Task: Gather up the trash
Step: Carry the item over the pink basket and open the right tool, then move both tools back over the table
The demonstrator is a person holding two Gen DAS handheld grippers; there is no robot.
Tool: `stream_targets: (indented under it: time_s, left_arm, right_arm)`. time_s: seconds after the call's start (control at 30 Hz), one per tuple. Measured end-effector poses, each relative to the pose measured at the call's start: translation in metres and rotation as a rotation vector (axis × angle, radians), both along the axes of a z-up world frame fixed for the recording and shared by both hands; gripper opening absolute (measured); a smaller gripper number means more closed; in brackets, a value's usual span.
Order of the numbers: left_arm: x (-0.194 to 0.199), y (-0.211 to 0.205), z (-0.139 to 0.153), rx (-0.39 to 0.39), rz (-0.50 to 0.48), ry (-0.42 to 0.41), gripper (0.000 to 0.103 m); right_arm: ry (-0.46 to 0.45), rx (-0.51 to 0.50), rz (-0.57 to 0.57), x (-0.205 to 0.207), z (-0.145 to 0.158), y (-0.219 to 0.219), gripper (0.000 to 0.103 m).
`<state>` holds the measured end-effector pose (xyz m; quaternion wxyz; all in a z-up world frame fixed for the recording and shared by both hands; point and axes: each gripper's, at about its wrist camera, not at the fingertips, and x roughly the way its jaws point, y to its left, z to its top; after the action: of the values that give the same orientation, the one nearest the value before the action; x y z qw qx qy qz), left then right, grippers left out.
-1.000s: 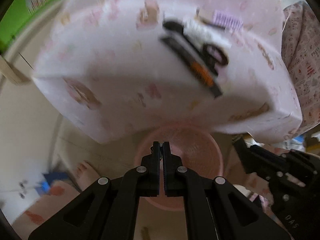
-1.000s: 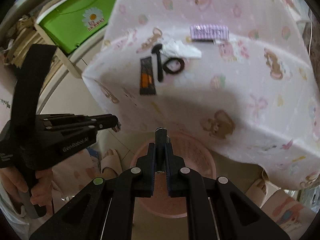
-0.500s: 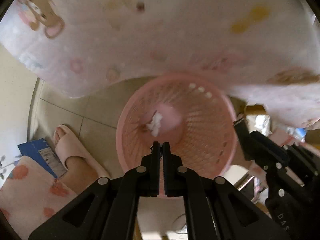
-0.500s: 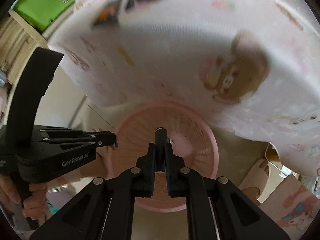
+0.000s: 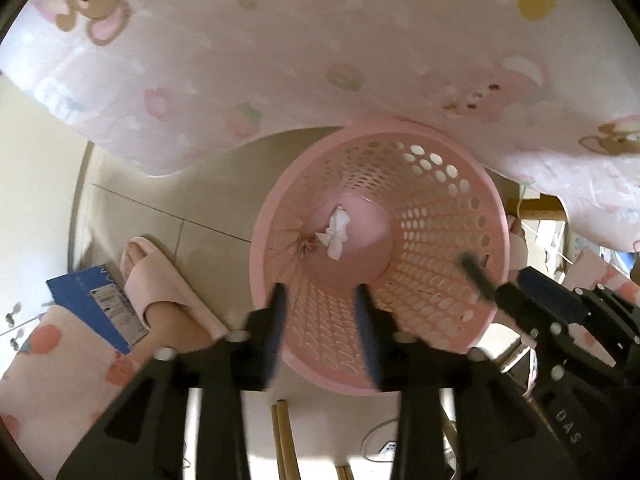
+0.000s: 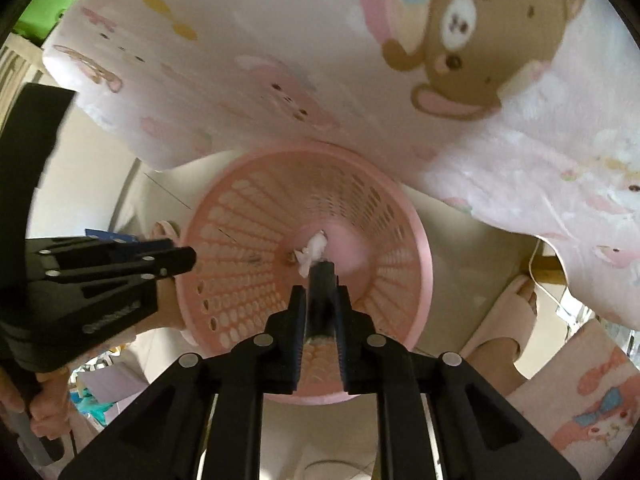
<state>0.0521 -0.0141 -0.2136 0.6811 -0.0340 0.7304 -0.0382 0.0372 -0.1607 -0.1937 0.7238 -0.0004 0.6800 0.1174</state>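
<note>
Left wrist view first: we look straight down on the pink basket, which stands on the tiled floor partly under the hanging edge of the pink printed cloth. On the basket's solid bottom lies a crumpled white tissue, with a small brownish scrap touching it on the left. Our left gripper hangs over the near wall of the basket; its jaws have just been opening and now stand moderately apart, with nothing between them. At the basket's right rim our right gripper reaches in, and a dark stick-like piece shows blurred at its tip. Left of the basket a foot in a pink slipper rests beside a blue packet.

Right wrist view: the same basket sits below us, the tissue at its centre. Our right gripper has just been opening; its jaws stand narrowly apart with a dark stick between them. The stick is blurred, so whether the pads touch it we cannot tell; it looks loose. Left of the basket the left gripper hovers at the rim, its handle in a hand.
</note>
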Motion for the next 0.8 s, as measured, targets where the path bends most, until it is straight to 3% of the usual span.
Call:
stream_targets:
  time_s: [0.07,0.1,0.27,0.33,0.4,0.5,0.8]
  left_arm:
    - [0.001,0.001,0.006,0.028,0.001,-0.019,0.047]
    - [0.002,0.002,0.01,0.039,-0.001,-0.034,0.048]
    - [0.005,0.007,0.048,0.072,0.01,-0.147,0.059]
    - [0.005,0.009,0.07,0.093,0.014,-0.21,0.072]
    - [0.005,0.013,0.092,0.123,0.018,-0.279,0.078]
    - [0.002,0.019,0.122,0.169,0.022,-0.386,0.08]
    - [0.005,0.035,0.164,0.154,0.086,-0.533,0.089]
  right_arm:
    - [-0.018,-0.005,-0.022,0.0,0.002,-0.005,0.054]
    - [-0.032,-0.012,-0.032,0.0,0.004,-0.007,0.058]
    - [-0.117,-0.077,-0.046,0.002,0.027,-0.011,0.063]
    - [-0.168,-0.075,-0.054,0.001,0.043,-0.013,0.067]
    - [-0.238,-0.061,-0.063,-0.003,0.063,-0.013,0.073]
    - [-0.353,-0.058,-0.072,-0.011,0.092,-0.014,0.085]
    - [-0.616,-0.122,-0.063,-0.023,0.143,-0.014,0.086]
